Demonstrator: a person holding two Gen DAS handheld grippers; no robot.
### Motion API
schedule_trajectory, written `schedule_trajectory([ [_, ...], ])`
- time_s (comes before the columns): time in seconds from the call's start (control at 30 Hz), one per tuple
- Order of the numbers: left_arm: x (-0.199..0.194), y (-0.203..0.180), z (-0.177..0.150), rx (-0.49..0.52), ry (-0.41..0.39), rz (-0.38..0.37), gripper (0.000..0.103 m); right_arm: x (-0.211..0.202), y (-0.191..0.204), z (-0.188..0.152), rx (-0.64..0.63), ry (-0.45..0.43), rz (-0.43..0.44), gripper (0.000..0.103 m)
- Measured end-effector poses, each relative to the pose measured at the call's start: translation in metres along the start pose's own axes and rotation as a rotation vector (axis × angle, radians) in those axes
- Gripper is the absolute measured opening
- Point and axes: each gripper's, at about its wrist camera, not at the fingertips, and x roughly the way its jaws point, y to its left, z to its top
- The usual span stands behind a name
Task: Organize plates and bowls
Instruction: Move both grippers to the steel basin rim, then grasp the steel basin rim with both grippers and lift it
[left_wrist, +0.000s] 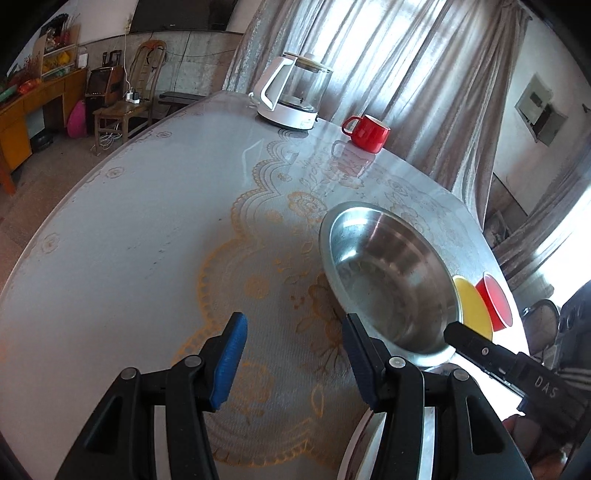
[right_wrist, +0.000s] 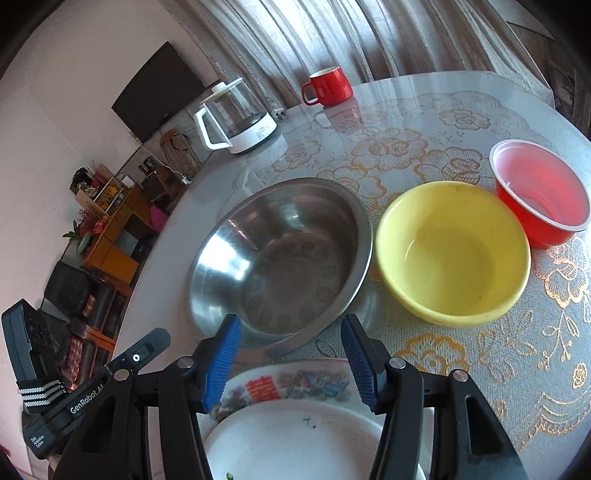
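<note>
A steel bowl (right_wrist: 280, 258) stands on the round table, with a yellow bowl (right_wrist: 454, 251) to its right and a red bowl (right_wrist: 543, 192) beyond that. Nearer me, a white plate (right_wrist: 295, 443) seems to lie on a plate with a flowered rim (right_wrist: 295, 386). My right gripper (right_wrist: 290, 354) hovers open over these plates, its tips framing the steel bowl's near rim without touching it. In the left wrist view my left gripper (left_wrist: 293, 350) is open and empty over the tablecloth, just left of the steel bowl (left_wrist: 388, 273). Slivers of the yellow bowl (left_wrist: 472, 306) and red bowl (left_wrist: 495, 302) show behind it.
A glass kettle on a white base (right_wrist: 236, 118) and a red mug (right_wrist: 328, 86) stand at the table's far edge by the curtain. The table (left_wrist: 129, 240) carries a lace-patterned cloth. A chair (left_wrist: 125, 110) and wooden cabinets stand on the floor to the left.
</note>
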Motion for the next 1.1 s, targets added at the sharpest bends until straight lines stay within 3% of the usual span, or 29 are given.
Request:
schedule_trajectory([
  [0.3,0.028,-0.015,0.017,0.027,0.011,0.003,0.052,0.02,-0.007,0.009,0.007,0.023,-0.018,0.057],
  [0.37,0.036,-0.017,0.02,0.041,0.009,0.003,0.051,0.025,-0.008,0.011,0.008,0.032,-0.022,0.051],
  [0.47,0.047,-0.019,0.02,0.051,0.029,-0.021,0.04,0.033,-0.009,0.011,0.013,0.052,-0.027,0.04],
  [0.6,0.043,-0.027,0.014,0.1,0.012,-0.043,0.025,0.037,-0.007,0.009,-0.013,0.05,-0.048,0.036],
  [0.8,0.031,-0.015,0.007,0.063,-0.008,-0.065,0.025,0.034,0.002,0.008,-0.08,0.022,-0.066,0.03],
  [1.1,-0.01,0.017,-0.016,0.012,-0.048,-0.01,0.028,0.038,0.035,-0.007,-0.166,0.047,-0.025,0.029],
])
